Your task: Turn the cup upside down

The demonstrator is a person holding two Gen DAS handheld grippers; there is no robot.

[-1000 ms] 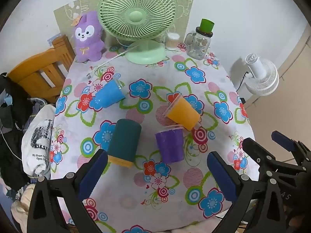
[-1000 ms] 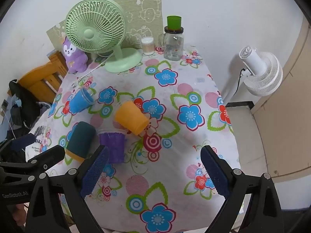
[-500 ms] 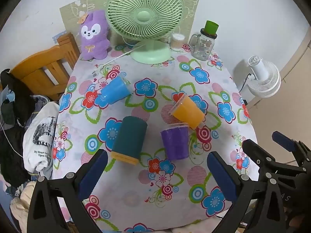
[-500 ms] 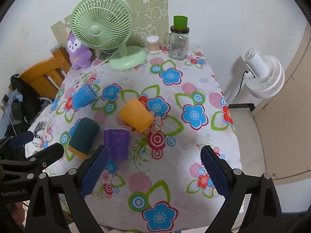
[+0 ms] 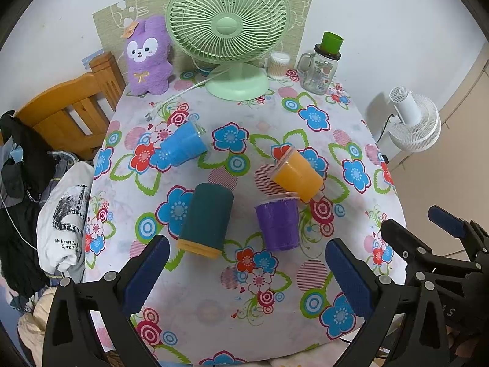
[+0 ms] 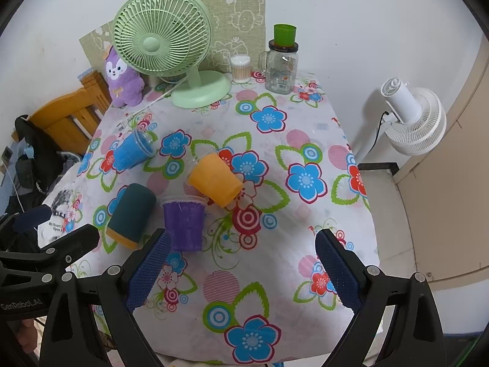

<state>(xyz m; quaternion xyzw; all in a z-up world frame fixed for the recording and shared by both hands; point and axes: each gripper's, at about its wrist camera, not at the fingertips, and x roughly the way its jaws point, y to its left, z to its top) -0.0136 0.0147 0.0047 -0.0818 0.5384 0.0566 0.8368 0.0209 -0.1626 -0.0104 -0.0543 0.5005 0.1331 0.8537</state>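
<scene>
Four cups on the flowered surface (image 5: 351,140), and over the last second both cameras have pulled back and up: the cups sit smaller and further from the fingers than before, with more of the far end in view. Nothing on the cloth has shifted. My read: we are still sizing things up, no cup chosen, no flip begun.

Left to right, taking the green desk fan (image 5: 227,27) as our landmark. The left hand-held gripper (image 5: 244,270) hangs over the near edge, fingers spread wide, nothing between the blue textured pads. The blue cup (image 5: 181,146) lies on its side in front of the fan and to its left, clear plastic with a thin rim. Nearer us, the dark teal cup (image 5: 207,218) lies flat too, matte, straight-sided, with an orange band at its near end. The purple cup (image 5: 278,224) is well in front of the fan, translucent and tapered; whether it stands or leans I cannot tell. The orange cup (image 5: 298,177) lies tipped just behind it, touching or nearly so. The right hand-held gripper (image 6: 243,270) is likewise spread and empty, the purple cup just beyond its left pad.

Smooth, light plastic, so these may roll or slip.
</scene>
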